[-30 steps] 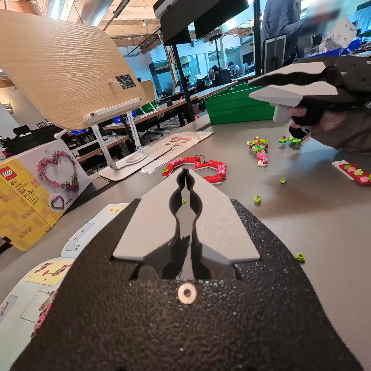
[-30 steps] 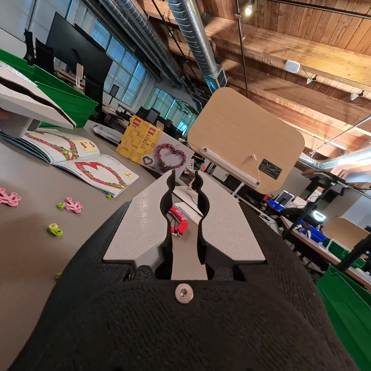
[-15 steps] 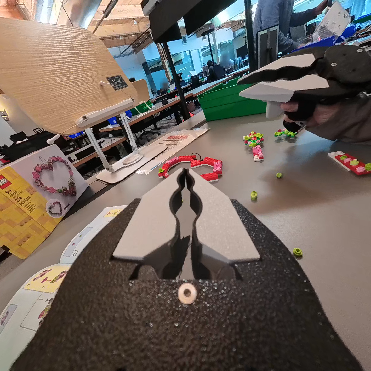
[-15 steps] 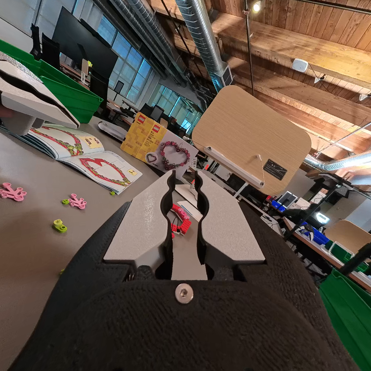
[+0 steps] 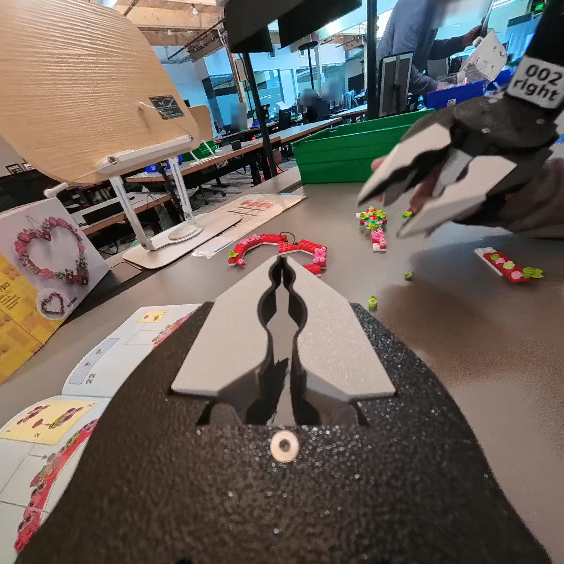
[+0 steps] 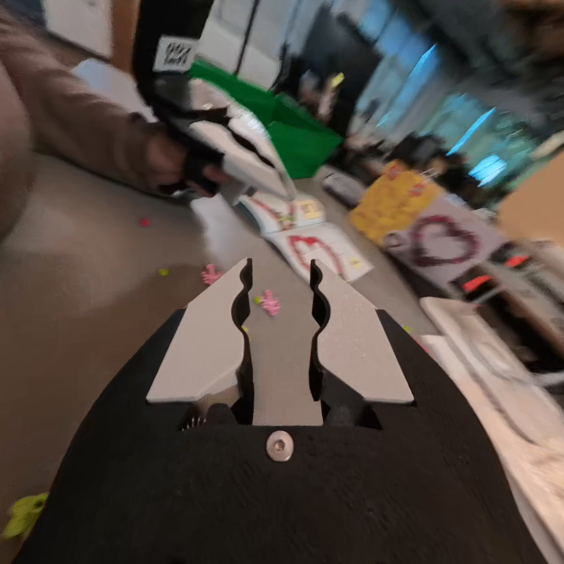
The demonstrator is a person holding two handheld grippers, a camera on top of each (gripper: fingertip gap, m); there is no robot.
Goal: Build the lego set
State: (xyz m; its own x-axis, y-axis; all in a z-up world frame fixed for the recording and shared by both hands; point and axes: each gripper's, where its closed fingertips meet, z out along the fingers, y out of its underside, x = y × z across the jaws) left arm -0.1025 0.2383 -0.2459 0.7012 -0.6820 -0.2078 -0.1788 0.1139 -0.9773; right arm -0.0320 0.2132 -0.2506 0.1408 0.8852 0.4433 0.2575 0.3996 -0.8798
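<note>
Your right gripper (image 6: 280, 265) has swung down and spread its fingers above pink pieces (image 6: 270, 302), while your left gripper (image 5: 282, 259) stays pressed together, pointing at the red heart piece (image 5: 277, 244) on the table (image 5: 457, 351).

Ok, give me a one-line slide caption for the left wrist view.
Shut left tool aimed at the red partial heart build while the open right tool reaches over the flowered pieces.

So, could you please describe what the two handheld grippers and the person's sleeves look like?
Both the left gripper and the right gripper have grainy black bodies, pale grey wedge fingers with wavy dark inner edges and a silver screw. The right one carries a white label. The sleeves are brownish-grey.
</note>
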